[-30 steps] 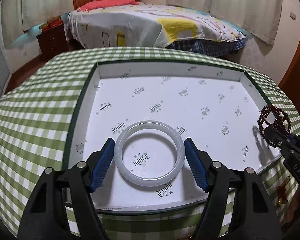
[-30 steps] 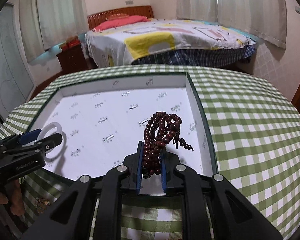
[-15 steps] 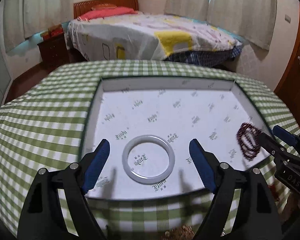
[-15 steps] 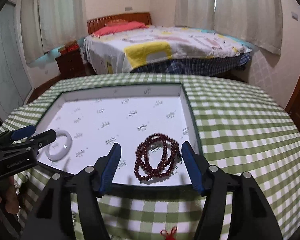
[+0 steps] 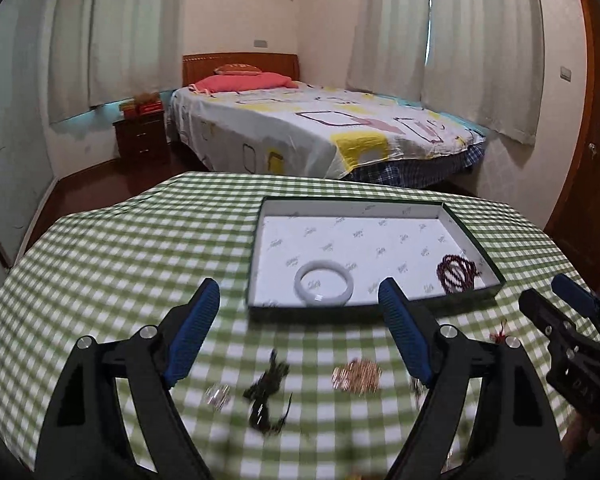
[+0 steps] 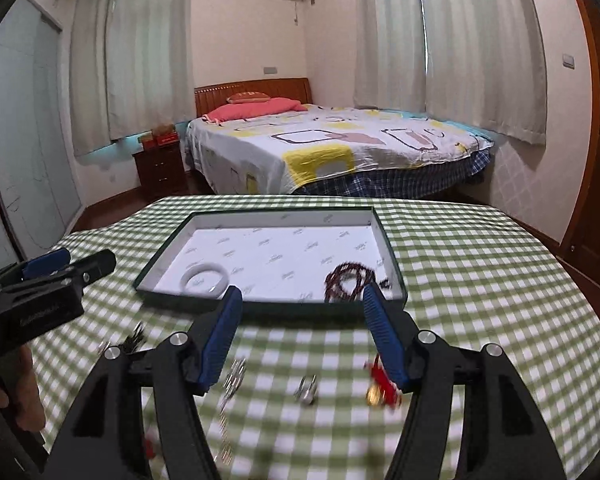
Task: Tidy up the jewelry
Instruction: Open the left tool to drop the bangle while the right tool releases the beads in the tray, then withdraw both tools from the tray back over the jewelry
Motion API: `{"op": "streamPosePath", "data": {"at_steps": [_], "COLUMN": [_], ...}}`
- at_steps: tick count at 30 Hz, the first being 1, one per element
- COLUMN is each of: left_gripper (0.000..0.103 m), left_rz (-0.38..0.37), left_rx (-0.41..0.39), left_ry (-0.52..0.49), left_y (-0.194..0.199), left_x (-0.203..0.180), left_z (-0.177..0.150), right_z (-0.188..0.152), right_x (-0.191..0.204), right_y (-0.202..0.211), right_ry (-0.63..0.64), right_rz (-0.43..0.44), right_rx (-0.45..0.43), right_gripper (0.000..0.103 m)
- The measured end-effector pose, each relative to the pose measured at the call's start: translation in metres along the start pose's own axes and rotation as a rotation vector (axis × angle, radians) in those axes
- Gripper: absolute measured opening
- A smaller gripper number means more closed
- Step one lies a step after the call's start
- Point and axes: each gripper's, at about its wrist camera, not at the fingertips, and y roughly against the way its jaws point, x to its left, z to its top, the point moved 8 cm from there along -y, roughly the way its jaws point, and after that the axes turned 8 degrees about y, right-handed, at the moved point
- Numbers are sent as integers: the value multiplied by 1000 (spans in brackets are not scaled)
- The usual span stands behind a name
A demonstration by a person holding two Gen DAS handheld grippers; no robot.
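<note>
Showing blurred "DAS" lettering, right claw (image 5: pixel 572 308), otherwise unreadable.

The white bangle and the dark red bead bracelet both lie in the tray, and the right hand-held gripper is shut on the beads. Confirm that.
Wrong on one count: the right hand-held gripper is open and holds nothing. The right wrist view shows its blue fingers spread wide. The white bangle and the dark red bead bracelet do both lie in the tray.
</note>
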Motion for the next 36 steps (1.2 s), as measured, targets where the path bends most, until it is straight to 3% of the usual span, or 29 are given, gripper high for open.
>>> {"op": "streamPosePath", "data": {"at_steps": [13,25,33,36], "left_gripper": [80,80,80,80], "left_rz": [74,98,108,105], "left_rx": [54,65,86,94], "left_ry": [13,16,31,32], "left_y": [53,59,54,52], "left_x": [45,60,69,67], "left_z": [-70,-90,-95,-97], "right_z": [-66,-87,-105,-108], "right_x": [47,66,81,84], "right_y": [30,22,-2,-6], "right_ry": [15,24,41,53], "right_rz": [96,112,130,132], "right_rx": [87,132,213,228], "right_gripper": [60,57,57,52]}}
